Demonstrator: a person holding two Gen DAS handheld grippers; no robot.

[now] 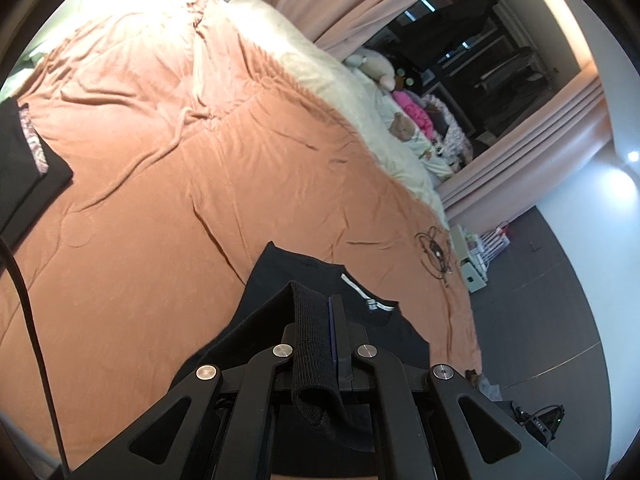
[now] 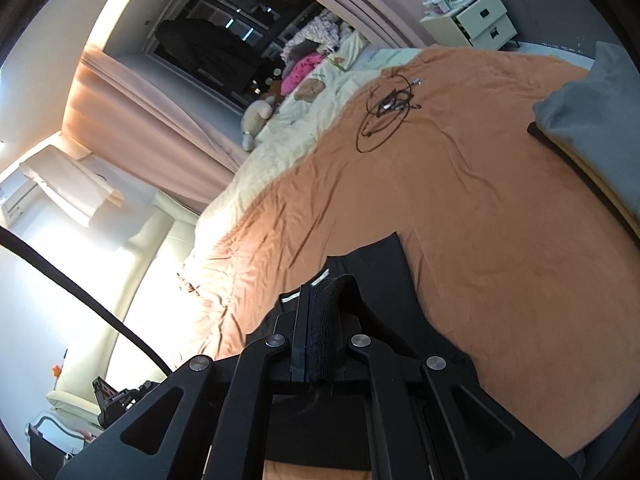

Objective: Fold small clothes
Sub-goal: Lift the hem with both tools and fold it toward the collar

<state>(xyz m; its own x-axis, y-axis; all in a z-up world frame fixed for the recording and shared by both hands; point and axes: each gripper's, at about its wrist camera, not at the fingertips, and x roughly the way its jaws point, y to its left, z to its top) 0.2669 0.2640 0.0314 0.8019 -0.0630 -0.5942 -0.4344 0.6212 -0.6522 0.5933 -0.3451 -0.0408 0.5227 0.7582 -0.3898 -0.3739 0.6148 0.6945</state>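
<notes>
A small black garment (image 1: 360, 320) with a white neck label hangs over the orange bedspread (image 1: 180, 160). My left gripper (image 1: 320, 304) is shut on its ribbed black hem, which bunches between the fingers and droops over the gripper body. In the right wrist view the same black garment (image 2: 384, 280) spreads out ahead, and my right gripper (image 2: 320, 292) is shut on another stretch of ribbed hem. Both grippers hold the cloth a little above the bed. The lower part of the garment is hidden under the gripper frames.
A folded black garment with a patterned band (image 1: 28, 156) lies at the bed's left edge. A coil of dark cable (image 2: 384, 116) rests on the bedspread. A grey folded stack (image 2: 592, 120) sits at right. Cream blanket, soft toys (image 1: 400, 128) and pink curtains line the far side; a white nightstand (image 2: 472, 20) stands beyond.
</notes>
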